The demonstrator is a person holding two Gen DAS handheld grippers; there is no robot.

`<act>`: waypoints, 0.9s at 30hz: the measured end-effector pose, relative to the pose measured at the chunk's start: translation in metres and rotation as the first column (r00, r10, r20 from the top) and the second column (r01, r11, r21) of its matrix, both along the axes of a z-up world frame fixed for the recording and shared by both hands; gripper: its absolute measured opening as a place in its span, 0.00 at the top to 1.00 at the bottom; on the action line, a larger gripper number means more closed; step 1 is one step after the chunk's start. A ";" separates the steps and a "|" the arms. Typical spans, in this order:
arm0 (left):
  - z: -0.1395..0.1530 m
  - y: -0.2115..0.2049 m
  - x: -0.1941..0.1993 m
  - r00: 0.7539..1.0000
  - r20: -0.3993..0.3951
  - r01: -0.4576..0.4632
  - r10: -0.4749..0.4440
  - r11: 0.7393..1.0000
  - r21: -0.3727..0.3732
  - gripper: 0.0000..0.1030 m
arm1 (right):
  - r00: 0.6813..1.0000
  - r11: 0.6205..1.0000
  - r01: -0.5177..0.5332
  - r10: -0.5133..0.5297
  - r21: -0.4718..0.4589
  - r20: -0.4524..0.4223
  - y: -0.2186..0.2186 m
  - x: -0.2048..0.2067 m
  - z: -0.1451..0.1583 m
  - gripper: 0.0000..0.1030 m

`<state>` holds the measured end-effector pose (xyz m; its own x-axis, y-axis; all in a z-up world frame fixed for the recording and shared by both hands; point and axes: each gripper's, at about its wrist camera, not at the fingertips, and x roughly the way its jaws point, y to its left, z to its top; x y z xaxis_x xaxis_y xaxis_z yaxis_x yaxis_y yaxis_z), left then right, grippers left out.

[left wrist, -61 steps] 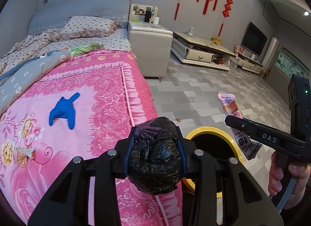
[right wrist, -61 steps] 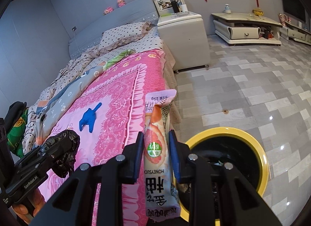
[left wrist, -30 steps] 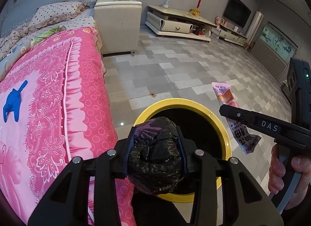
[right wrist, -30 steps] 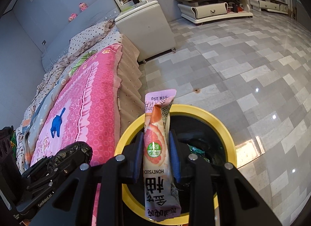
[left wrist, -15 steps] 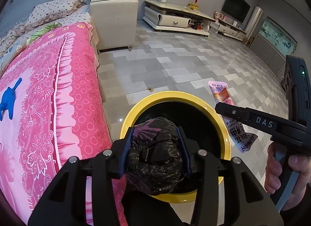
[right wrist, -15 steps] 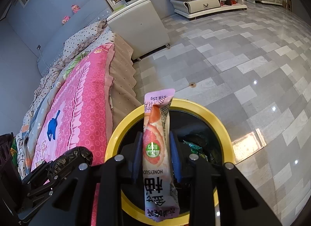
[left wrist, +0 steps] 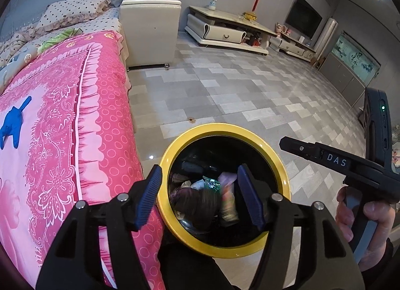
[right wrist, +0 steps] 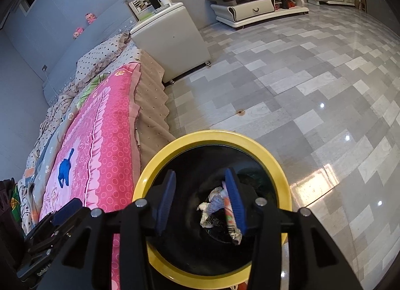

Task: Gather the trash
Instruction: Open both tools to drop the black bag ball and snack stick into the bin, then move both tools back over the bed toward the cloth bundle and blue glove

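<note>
pink bedspread (left wrist: pixel 62 140) just left of bin, blue glove (left wrist: pixel 12 122) lying on it. yellow-rimmed bin (left wrist: pixel 282 172) on tiled floor holds mixed trash: blurred black bag (left wrist: pixel 197 200), snack wrapper (right wrist: pixel 231 220). left gripper (left wrist: pixel 198 195) and right gripper (right wrist: pixel 200 200) above bin, jaws opening, nothing pinched.

My left tool (left wrist: pixel 198 196) and right tool (right wrist: pixel 198 201) both hang over the mouth of the bin (left wrist: pixel 273 155), jaws opening with nothing between the pads. The bin's opening is wide and unblocked from above; trash (left wrist: pixel 205 190) lies low inside, blurred, so I can't tell how deep the free room goes. The bed (left wrist: pixel 62 120) presses close against the bin's left rim, leaving no gap there. To the right and beyond, the floor (right wrist: pixel 312 95) is open up to the nightstand (left wrist: pixel 150 32). My tools stand near each other over the rim.
</note>
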<state>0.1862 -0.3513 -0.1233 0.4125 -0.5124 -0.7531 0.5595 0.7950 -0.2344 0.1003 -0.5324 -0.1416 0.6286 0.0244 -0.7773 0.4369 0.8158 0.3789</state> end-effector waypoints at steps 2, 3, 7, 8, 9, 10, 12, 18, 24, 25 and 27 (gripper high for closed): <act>0.003 0.004 -0.001 1.000 0.010 -0.006 0.006 1.000 -0.004 0.36 | 1.000 1.000 0.008 -0.008 -0.002 -0.001 -0.001 -0.001 0.001 0.57; 0.005 0.006 -0.002 1.000 0.016 -0.010 0.010 1.000 -0.006 0.34 | 1.000 1.000 0.011 -0.011 -0.007 -0.003 -0.001 -0.002 0.002 0.56; 0.015 0.022 0.000 0.997 0.055 -0.047 0.047 0.999 -0.007 0.28 | 1.000 1.000 0.004 -0.004 -0.021 -0.002 0.005 0.000 0.006 0.45; 0.018 0.028 0.001 0.996 0.065 -0.060 0.060 0.998 -0.007 0.27 | 1.000 1.000 -0.005 0.005 -0.021 0.002 0.007 0.002 0.008 0.43; 0.021 0.036 0.003 0.994 0.075 -0.076 0.076 0.997 -0.006 0.25 | 1.000 1.000 -0.010 0.010 -0.026 0.004 0.011 0.004 0.010 0.41; 0.023 0.042 0.004 0.992 0.083 -0.090 0.090 0.996 -0.004 0.23 | 1.000 0.999 -0.014 0.014 -0.035 0.003 0.015 0.006 0.013 0.33; 0.027 0.061 0.009 0.987 0.098 -0.129 0.129 0.992 -0.004 0.22 | 1.000 0.998 -0.023 0.024 -0.050 0.008 0.023 0.011 0.018 0.30; 0.030 0.119 0.028 0.966 0.103 -0.238 0.237 0.971 0.001 0.21 | 0.995 0.991 -0.092 0.095 -0.093 0.028 0.061 0.033 0.034 0.29; 0.035 0.186 0.041 0.930 0.138 -0.347 0.342 0.938 0.019 0.21 | 0.982 0.979 -0.178 0.184 -0.100 0.053 0.105 0.061 0.048 0.29; 0.035 0.201 0.043 0.921 0.141 -0.370 0.363 0.929 0.023 0.21 | 0.978 0.976 -0.192 0.199 -0.100 0.058 0.113 0.066 0.050 0.28; 0.035 0.224 0.047 0.907 0.140 -0.405 0.397 0.914 0.029 0.21 | 0.970 0.969 -0.224 0.232 -0.105 0.069 0.130 0.076 0.054 0.27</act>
